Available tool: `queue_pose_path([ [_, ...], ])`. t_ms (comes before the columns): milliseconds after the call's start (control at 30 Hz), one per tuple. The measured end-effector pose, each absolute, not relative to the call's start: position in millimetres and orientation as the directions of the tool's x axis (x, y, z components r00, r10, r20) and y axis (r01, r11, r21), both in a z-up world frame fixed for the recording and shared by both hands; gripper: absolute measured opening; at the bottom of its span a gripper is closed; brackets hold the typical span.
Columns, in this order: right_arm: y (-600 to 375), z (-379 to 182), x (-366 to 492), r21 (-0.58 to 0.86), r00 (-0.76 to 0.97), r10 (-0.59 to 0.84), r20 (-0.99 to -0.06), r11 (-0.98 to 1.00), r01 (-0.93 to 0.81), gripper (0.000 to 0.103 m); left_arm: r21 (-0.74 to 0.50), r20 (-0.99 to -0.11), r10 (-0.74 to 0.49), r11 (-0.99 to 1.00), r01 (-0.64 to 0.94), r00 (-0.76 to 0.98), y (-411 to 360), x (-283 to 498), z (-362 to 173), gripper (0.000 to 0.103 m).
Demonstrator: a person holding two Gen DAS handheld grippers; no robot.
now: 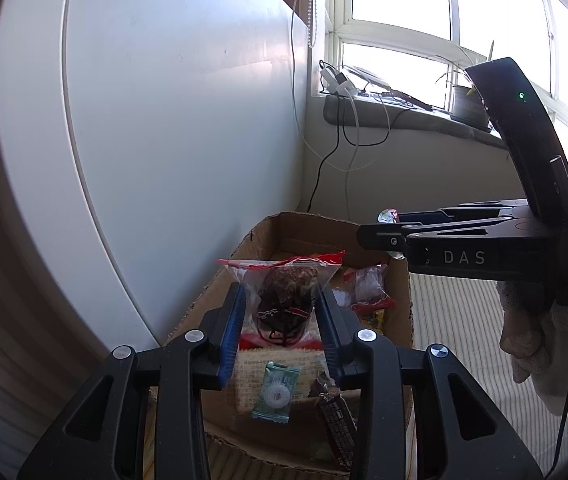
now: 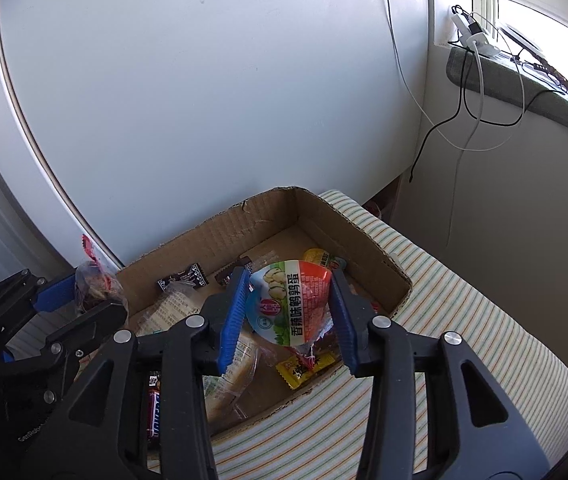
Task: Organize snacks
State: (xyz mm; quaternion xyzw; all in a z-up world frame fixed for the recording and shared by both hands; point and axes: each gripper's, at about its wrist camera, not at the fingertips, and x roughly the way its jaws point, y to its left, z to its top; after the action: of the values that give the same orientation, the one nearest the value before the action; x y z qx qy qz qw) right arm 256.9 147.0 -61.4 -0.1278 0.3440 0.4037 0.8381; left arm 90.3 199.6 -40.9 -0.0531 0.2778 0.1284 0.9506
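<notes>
A cardboard box stands on a striped cloth with several snacks in it. My left gripper is shut on a clear zip bag with dark contents and a red top, held upright above the box's near end. In the right wrist view that left gripper and its zip bag hang at the box's left side. My right gripper has its blue pads against both edges of a bent quail-egg pack, over the box's middle. From the left wrist view, the right gripper reaches in from the right above the box.
Inside the box lie a green mint candy, a yellow packet, a bread pack and a chocolate bar. A white panel rises right behind the box. Cables hang from the windowsill. Striped cloth extends to the right.
</notes>
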Motion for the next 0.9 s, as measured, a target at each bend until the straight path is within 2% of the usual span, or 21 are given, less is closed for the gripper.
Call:
queue_pose_path([
  [100,145.5,-57.9,253.7,0.056,0.441,0.594,-0.673,0.635,-0.771,0.056,-0.026,-0.539,0.216,0.962,-0.272,0.815,198.2,90.1,-39.2,0.036],
  [233,143.4,-51.8,248.5,0.040,0.456,0.595,-0.662,0.635,-0.771,0.069,-0.023,-0.533,0.227,0.959,-0.283,0.815,198.1,89.5,-36.9,0.047],
  [333,140.1,-46.1,245.8,0.030,0.476,0.594,-0.649,0.645,-0.764,0.079,-0.024,-0.529,0.233,0.957,-0.288,0.816,198.0,88.3,-34.3,0.048],
  [600,122.8,-34.7,235.0,0.015,0.508,0.595,-0.623,0.659,-0.752,0.082,-0.014,-0.514,0.242,0.957,-0.290,0.823,189.4,79.3,-25.9,0.050],
  [733,109.0,-31.2,225.0,0.005,0.525,0.593,-0.610,0.666,-0.746,0.084,-0.022,-0.500,0.242,0.956,-0.291,0.832,183.4,70.8,-20.0,0.057],
  [900,91.0,-24.5,211.5,-0.019,0.558,0.587,-0.586,0.679,-0.734,0.086,-0.015,-0.483,0.254,0.954,-0.298,0.838,174.2,60.1,-12.1,0.057],
])
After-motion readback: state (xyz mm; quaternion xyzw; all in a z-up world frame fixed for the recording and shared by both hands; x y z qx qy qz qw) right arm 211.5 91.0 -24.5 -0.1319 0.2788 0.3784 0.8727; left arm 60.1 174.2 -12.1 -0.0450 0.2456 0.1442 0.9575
